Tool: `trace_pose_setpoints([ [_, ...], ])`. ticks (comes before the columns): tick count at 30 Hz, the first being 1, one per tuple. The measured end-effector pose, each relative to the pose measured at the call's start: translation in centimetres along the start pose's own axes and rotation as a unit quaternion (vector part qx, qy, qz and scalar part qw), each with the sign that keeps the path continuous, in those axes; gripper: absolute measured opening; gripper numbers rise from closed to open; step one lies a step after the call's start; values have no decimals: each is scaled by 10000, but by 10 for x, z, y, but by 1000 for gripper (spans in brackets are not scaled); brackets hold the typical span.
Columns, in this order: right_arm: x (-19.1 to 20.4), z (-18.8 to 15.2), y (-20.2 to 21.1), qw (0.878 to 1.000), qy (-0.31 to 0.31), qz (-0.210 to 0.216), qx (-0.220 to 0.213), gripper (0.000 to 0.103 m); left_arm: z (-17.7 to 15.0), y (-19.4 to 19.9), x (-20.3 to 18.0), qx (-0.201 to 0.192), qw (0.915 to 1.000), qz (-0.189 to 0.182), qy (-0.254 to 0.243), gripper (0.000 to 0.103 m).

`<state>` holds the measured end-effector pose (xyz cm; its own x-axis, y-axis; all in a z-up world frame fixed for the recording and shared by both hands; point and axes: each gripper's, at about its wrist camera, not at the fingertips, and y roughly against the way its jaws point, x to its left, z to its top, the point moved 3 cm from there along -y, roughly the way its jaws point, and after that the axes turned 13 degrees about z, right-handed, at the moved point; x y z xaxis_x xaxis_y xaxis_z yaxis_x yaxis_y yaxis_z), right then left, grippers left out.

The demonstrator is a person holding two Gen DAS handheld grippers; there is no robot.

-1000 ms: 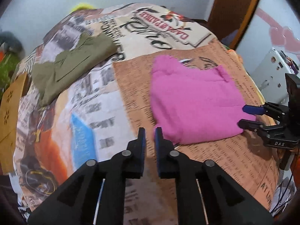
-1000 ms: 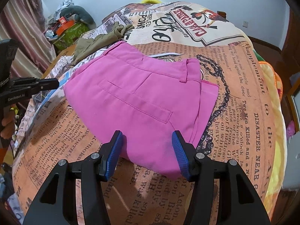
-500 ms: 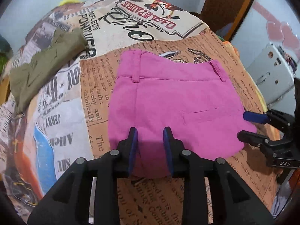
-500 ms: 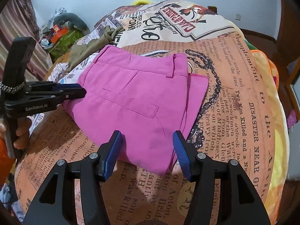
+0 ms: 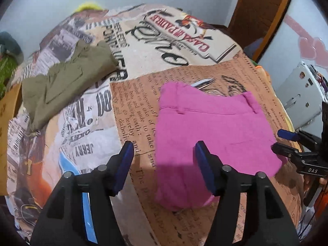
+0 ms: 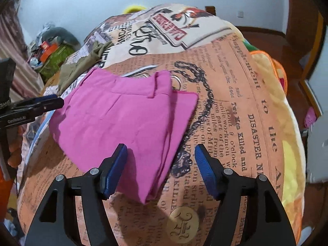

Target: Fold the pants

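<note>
- Pink pants [image 5: 213, 135] lie folded into a compact, roughly square bundle on a bed whose blanket [image 6: 246, 106] is printed like old newspaper.
- The waistband, with its belt loops, points toward the far end of the bed; the folded edge faces the cameras. Folded this short, the bundle has hardly any long axis.
- In the right wrist view a lower layer sticks out past the top layer on the right side, so the stack is not square-edged.
- The left hand-held gripper [image 5: 164, 155] hovers with its jaws spread wide, one blue pad over the blanket, the other over the near left part of the pants, holding nothing.
- The right hand-held gripper [image 6: 161, 160] is likewise spread wide and empty, over the bundle's near right corner; whether the pads touch the cloth is hard to tell.
- An olive-green garment [image 5: 65, 82] lies crumpled farther off on the left, well apart from the pants.
- The fisheye rim cuts off the bed's edges, and the clutter [image 6: 49, 51] beside the bed is too blurred to name.
</note>
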<state>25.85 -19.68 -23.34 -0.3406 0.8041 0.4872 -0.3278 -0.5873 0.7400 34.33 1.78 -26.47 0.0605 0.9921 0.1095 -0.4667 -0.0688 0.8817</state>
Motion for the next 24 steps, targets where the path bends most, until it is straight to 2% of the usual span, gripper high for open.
trace_pose_setpoints([
  [2, -4, 0, -2, 9999, -122, 98, 27, 64, 2, -12, 2, 201, 9998, 9, 46, 73],
  [6, -8, 2, -9, 9997, -160, 171, 75, 65, 5, -29, -1, 460, 9988, -136, 18, 74],
  [14, -16, 11, -17, 9983, -371, 448, 50, 65, 13, -46, 0, 725, 9948, -675, 237, 78],
  [20, -19, 16, -21, 9974, -400, 603, 56, 66, 16, -58, 2, 1024, 9859, -1196, 571, 79],
  [24, -23, 20, -24, 9960, -496, 749, 25, 66, 20, -67, 2, 1278, 9771, -1516, 772, 82],
])
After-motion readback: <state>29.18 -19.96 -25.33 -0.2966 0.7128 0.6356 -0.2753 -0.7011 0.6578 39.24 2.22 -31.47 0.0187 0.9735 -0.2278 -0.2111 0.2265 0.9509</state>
